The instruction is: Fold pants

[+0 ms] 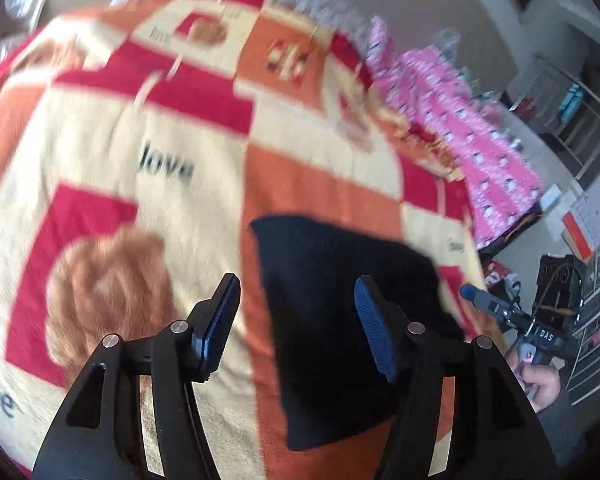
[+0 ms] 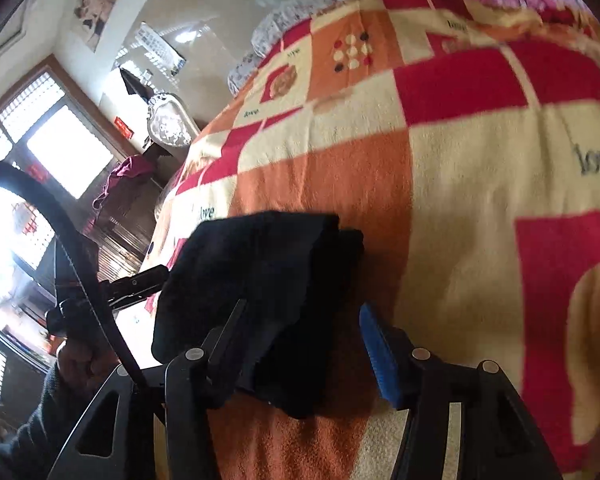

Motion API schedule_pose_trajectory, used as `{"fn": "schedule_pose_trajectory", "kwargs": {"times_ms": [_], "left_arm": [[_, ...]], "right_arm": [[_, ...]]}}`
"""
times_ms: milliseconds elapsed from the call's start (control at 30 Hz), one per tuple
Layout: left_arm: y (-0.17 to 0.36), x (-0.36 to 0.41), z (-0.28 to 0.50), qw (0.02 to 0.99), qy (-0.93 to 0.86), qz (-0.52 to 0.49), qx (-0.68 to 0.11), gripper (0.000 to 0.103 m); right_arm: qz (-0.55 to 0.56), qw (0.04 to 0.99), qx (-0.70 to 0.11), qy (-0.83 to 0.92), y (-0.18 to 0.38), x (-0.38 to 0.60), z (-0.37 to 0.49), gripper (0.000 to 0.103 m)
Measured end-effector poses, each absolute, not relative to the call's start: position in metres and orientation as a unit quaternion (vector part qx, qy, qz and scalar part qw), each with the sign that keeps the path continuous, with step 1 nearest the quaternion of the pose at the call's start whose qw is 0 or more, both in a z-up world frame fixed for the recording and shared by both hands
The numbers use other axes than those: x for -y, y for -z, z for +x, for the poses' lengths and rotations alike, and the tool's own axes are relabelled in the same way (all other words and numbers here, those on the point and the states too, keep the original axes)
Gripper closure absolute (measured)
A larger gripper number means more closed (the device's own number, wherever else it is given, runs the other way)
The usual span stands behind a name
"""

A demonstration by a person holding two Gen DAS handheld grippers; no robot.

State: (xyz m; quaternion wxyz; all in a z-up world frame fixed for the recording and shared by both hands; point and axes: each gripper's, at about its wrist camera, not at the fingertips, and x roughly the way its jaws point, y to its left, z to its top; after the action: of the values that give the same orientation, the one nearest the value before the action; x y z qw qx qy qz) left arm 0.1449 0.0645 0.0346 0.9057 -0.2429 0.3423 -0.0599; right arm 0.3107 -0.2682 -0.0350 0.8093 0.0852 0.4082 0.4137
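Observation:
The dark pants (image 1: 340, 304) lie folded into a compact bundle on the checked blanket (image 1: 148, 208). My left gripper (image 1: 296, 324) is open above them, its right finger over the bundle and nothing between the pads. In the right wrist view the folded pants (image 2: 260, 292) sit just ahead of my right gripper (image 2: 300, 344), which is open with the bundle's near edge between its fingers, not clamped. The right gripper also shows in the left wrist view (image 1: 500, 308), at the bed's right edge. Both views are motion-blurred.
A pink patterned garment (image 1: 460, 120) lies at the blanket's far right edge. Shelves and boxes (image 1: 580, 220) stand on the floor to the right. A window (image 2: 40, 152) and a dark wooden cabinet (image 2: 124, 216) are beyond the bed's other side.

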Motion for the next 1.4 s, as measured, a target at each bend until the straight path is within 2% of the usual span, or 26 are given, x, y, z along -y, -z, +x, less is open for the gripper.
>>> {"fn": "schedule_pose_trajectory", "kwargs": {"times_ms": [100, 167, 267, 333, 400, 533, 600, 667, 833, 933, 1033, 1067, 1167, 1300, 1400], "left_arm": [[-0.047, -0.041, 0.129, 0.904, 0.128, -0.251, -0.323, 0.044], [-0.035, -0.016, 0.127, 0.902, 0.140, -0.218, -0.345, 0.044], [0.006, 0.003, 0.137, 0.889, 0.111, -0.188, -0.403, 0.045], [0.011, 0.004, 0.134, 0.900, 0.116, -0.182, -0.379, 0.044], [0.013, -0.001, 0.136, 0.897, 0.125, -0.199, -0.374, 0.044], [0.024, -0.015, 0.132, 0.893, 0.150, -0.248, -0.344, 0.044], [0.024, -0.021, 0.130, 0.890, 0.156, -0.262, -0.338, 0.044], [0.022, -0.020, 0.131, 0.890, 0.158, -0.264, -0.336, 0.044], [0.017, -0.016, 0.128, 0.897, 0.152, -0.248, -0.334, 0.044], [0.018, -0.017, 0.125, 0.897, 0.155, -0.249, -0.331, 0.044], [0.019, -0.022, 0.123, 0.891, 0.164, -0.268, -0.327, 0.044], [0.020, -0.024, 0.123, 0.890, 0.165, -0.272, -0.326, 0.044], [0.019, -0.027, 0.124, 0.887, 0.168, -0.285, -0.323, 0.044], [0.019, -0.030, 0.124, 0.884, 0.172, -0.293, -0.322, 0.044], [0.018, -0.029, 0.124, 0.884, 0.171, -0.291, -0.322, 0.044]], "right_arm": [[0.011, 0.830, -0.338, -0.444, -0.003, 0.257, 0.287, 0.049], [-0.037, 0.806, -0.339, -0.484, -0.006, 0.237, 0.272, 0.049], [-0.164, 0.809, -0.332, -0.457, 0.018, 0.204, 0.247, 0.049], [-0.224, 0.798, -0.366, -0.423, 0.051, 0.191, 0.245, 0.047], [-0.222, 0.814, -0.328, -0.425, 0.059, 0.201, 0.235, 0.046], [-0.208, 0.807, -0.353, -0.426, 0.053, 0.207, 0.236, 0.036], [-0.207, 0.798, -0.382, -0.417, 0.050, 0.207, 0.243, 0.038], [-0.183, 0.809, -0.371, -0.418, 0.035, 0.210, 0.247, 0.038], [-0.056, 0.839, -0.344, -0.419, -0.012, 0.205, 0.288, 0.038], [-0.024, 0.820, -0.382, -0.425, -0.003, 0.173, 0.325, 0.038], [-0.088, 0.780, -0.466, -0.408, 0.041, 0.140, 0.347, 0.037], [-0.115, 0.793, -0.433, -0.412, 0.038, 0.136, 0.340, 0.036], [-0.125, 0.786, -0.470, -0.381, 0.020, 0.123, 0.344, 0.037], [-0.100, 0.799, -0.417, -0.421, -0.032, 0.091, 0.332, 0.037], [-0.158, 0.804, -0.385, -0.424, -0.032, 0.044, 0.319, 0.036]]}}
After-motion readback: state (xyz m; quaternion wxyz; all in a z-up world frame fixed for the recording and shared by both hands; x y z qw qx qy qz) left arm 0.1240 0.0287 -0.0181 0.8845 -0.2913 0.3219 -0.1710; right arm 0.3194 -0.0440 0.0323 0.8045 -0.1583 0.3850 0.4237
